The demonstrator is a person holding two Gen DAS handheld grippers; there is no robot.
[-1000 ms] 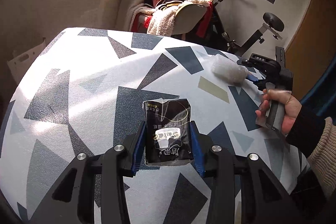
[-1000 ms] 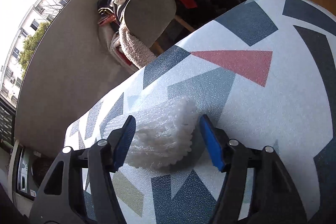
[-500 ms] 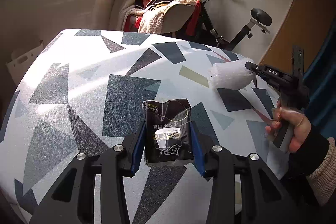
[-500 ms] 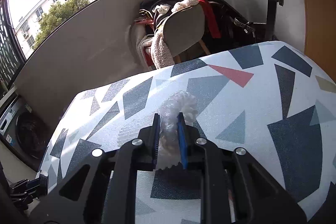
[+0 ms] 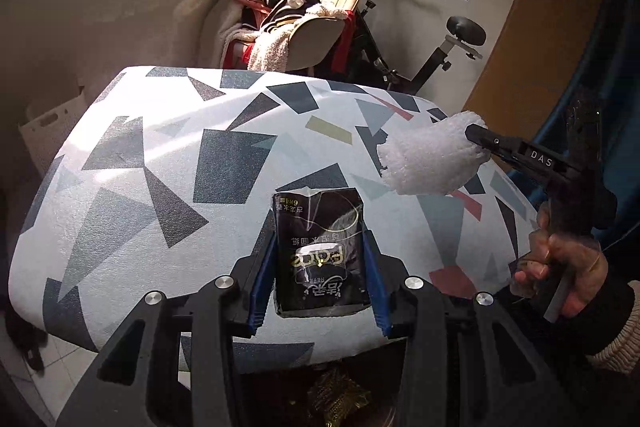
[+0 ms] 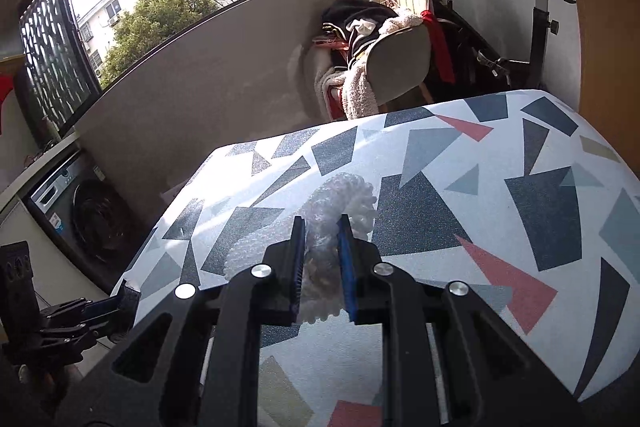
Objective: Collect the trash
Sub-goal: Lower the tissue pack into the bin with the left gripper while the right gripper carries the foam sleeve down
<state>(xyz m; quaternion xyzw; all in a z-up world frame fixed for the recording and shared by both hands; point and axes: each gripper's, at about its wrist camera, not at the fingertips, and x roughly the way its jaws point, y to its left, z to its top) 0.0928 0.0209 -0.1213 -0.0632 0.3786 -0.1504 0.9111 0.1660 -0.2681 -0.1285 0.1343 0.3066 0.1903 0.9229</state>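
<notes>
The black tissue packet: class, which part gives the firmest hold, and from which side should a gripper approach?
Grip the black tissue packet across its two long side edges, near the lower half, coming from its bottom end. It is flat and narrow, so the fingers span its width, as the left gripper does now.

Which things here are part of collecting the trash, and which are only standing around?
Part of the job:
- black tissue packet, held in left gripper
- white bubble wrap, held in right gripper

Only standing around:
- patterned table
- chair with clothes
- exercise bike
- washing machine
</notes>
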